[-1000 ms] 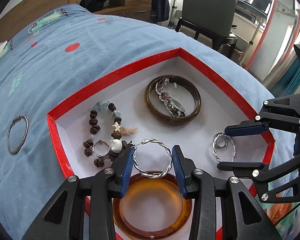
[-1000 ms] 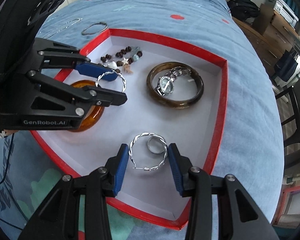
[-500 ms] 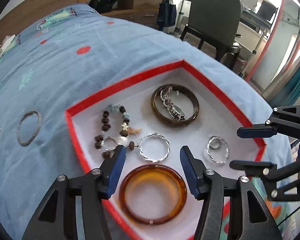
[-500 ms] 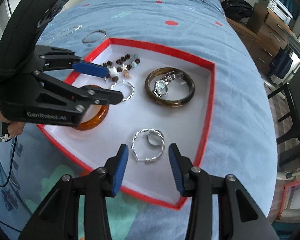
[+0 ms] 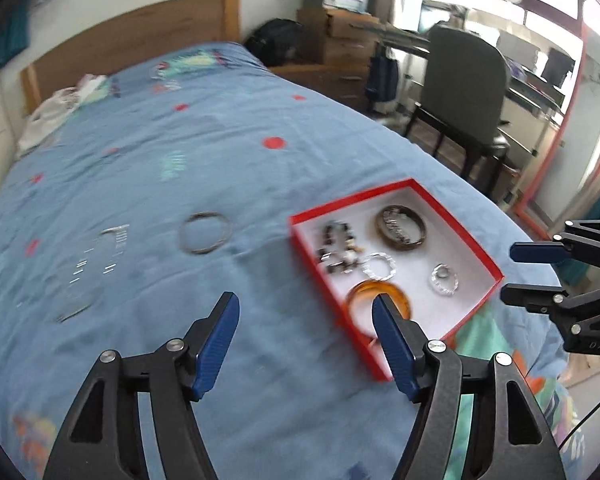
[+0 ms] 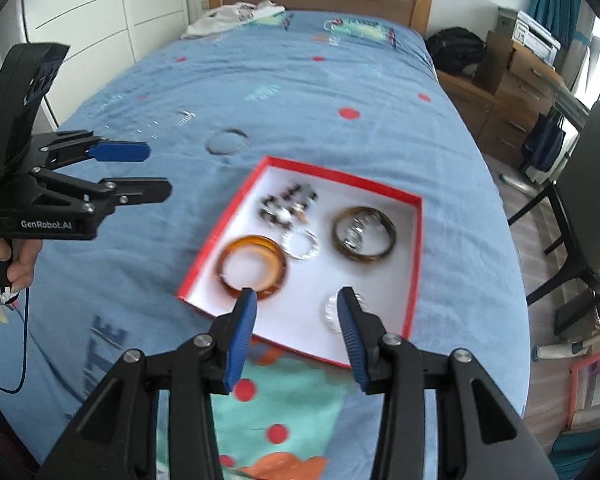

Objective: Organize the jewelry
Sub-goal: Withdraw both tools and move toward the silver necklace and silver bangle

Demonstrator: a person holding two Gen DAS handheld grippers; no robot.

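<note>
1. Left wrist view
   - The left gripper (image 5: pixel 304 312) is held above the blue bedspread (image 5: pixel 220 160); its jaws are opening and nothing is seen between the pads.
   - A red-rimmed tray (image 5: pixel 320 272) with a white floor is set on the bedspread, to the right of the gripper.
   - Inside the tray are listed: an amber bangle (image 5: pixel 396 294) at the near edge, a twisted silver hoop (image 5: pixel 379 267) just beyond it, a beaded bracelet (image 5: pixel 338 248), a dark bangle (image 5: pixel 401 226) with a watch lying inside it, and a second silver hoop (image 5: pixel 444 279) with a small ring in it.
   - A thin metal bangle (image 5: pixel 206 233) is left on the bedspread, outside the tray, with a blurred chain (image 5: pixel 100 264) further left.
   - The right gripper (image 5: pixel 520 276) is seen at the right edge, its jaws parted.

2. Right wrist view
   - The right gripper (image 6: pixel 296 320) is held above the tray's near rim (image 6: pixel 300 350), jaws parted and empty.
   - The amber bangle (image 6: pixel 252 266) and second silver hoop (image 6: pixel 332 312) are seen beneath its fingers.
   - The left gripper (image 6: pixel 148 172) is seen at the left, gripped by a hand (image 6: pixel 16 260).
   - The thin metal bangle (image 6: pixel 227 142) is placed beyond the tray.
</note>
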